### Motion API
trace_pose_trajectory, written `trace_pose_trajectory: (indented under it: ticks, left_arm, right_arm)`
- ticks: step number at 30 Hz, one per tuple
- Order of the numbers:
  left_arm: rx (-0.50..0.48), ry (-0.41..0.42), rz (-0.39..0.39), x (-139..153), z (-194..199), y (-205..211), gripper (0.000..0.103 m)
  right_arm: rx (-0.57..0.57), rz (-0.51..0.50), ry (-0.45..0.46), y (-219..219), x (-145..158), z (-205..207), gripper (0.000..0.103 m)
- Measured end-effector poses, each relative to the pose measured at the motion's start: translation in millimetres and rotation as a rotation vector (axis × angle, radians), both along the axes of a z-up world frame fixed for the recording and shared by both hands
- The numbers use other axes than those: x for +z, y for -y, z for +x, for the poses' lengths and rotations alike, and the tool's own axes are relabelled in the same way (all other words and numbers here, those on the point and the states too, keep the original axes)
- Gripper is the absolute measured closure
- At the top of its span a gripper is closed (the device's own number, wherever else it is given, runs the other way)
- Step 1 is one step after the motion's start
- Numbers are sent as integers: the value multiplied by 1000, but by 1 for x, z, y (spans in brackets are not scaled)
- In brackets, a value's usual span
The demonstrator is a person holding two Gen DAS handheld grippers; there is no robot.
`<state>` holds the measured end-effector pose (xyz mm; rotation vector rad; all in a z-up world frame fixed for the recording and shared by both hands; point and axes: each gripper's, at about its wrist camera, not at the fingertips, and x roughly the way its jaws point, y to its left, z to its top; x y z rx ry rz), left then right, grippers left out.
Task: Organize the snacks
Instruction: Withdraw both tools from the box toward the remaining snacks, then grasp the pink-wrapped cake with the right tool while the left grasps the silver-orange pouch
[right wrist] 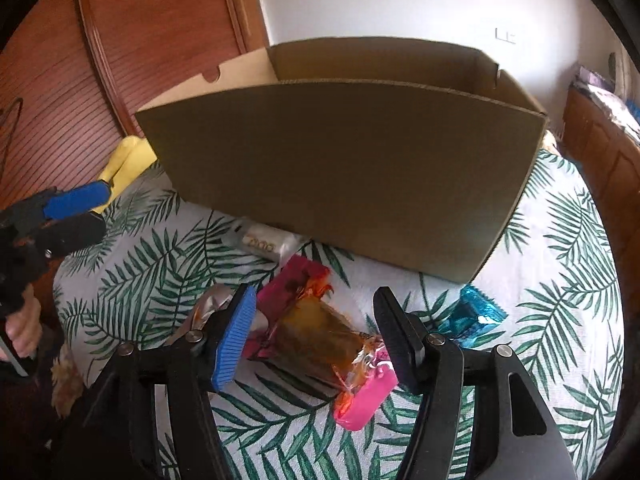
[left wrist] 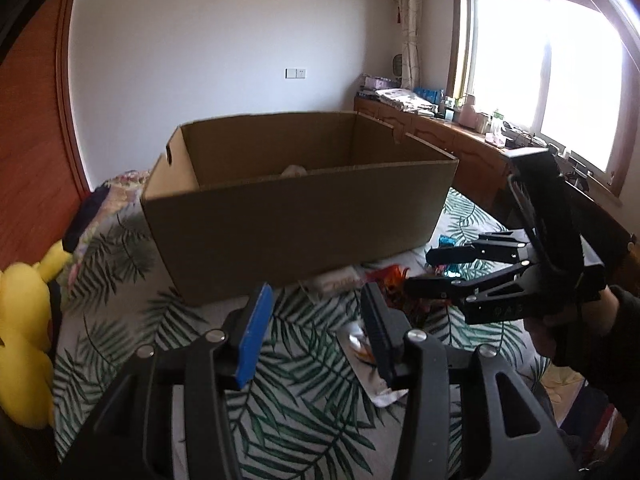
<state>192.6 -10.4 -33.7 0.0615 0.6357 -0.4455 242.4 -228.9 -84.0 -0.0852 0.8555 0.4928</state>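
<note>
The right gripper (right wrist: 316, 334) is hanging with jaws apart over a pink-and-orange snack packet (right wrist: 320, 340) that is lying between them, unclamped. The left gripper (left wrist: 316, 336) is also standing open above a silver packet (left wrist: 360, 344). Everything is resting on a palm-leaf bedspread (right wrist: 560, 280) before an open cardboard box (right wrist: 352, 160), beside a wooden wardrobe (right wrist: 60, 100)

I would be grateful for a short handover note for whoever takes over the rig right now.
Left tool: open, empty, above the leaf-print bedspread.
Right tool: open, jaws either side of the pink-and-orange snack pack, not gripping it.
On the bedspread: silver pouch, white packet, blue wrapper, all in front of the cardboard box.
Done: one pale item seems to be in the box.
Left: box the rest.
</note>
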Motion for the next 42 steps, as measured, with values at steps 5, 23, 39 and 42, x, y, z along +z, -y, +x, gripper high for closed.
trace_pose_trajectory:
  ticks: [5,23,39,42]
  left_arm:
    - [26,-18,18,-14,-7,-2,58]
    - [23,-96,27,-42,-10,24,58]
    - [119,-190,-7,-55,20,61,58]
    - [134,-185,44,-57,28,73,58]
  right_arm:
    - [34,-21,-23,-5,-1,-11,39]
    - [0,-116,75,-8,-17,-26,55]
    - [-65,-41,63,12,-15,-24,57]
    - [-64,-39,63,9,-17,-22,57]
